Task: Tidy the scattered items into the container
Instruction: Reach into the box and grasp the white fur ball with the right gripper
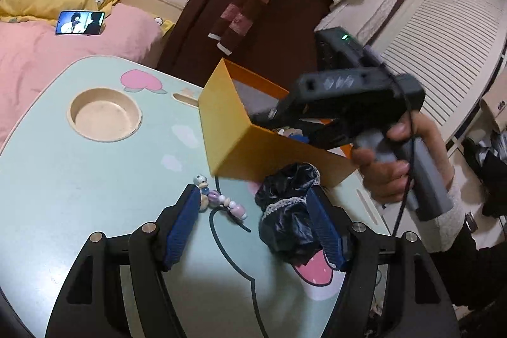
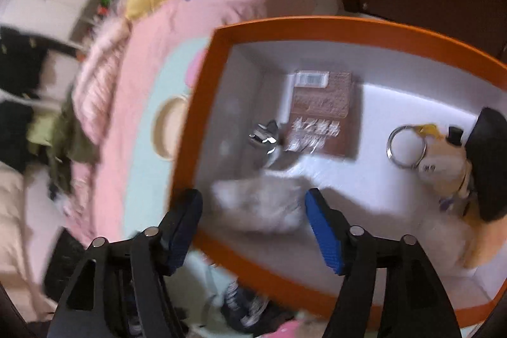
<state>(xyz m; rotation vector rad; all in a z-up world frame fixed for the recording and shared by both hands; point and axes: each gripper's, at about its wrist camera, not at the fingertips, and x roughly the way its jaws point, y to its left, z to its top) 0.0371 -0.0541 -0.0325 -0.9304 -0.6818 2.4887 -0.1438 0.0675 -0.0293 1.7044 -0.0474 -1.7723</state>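
Left tool [image 1: 253,224] gapes empty low in frame over the bench [image 1: 79,179], black scrunchie [image 1: 290,211] against its right pad and bead charm [image 1: 218,200] by its left, while right tool [image 2: 253,227] hangs open and empty above the orange box [image 2: 317,27].

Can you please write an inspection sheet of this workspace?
Surface: mint cartoon table, round recess.
Job's things: orange box holds brown packet, key ring, fluffy item; bead charm and black scrunchie on table.
Clutter: nothing seen.
Grippers: left tool open around charm and scrunchie; right tool open over box.
Cables: black cable at right handle.
Surroundings: pink bed, phone, door.
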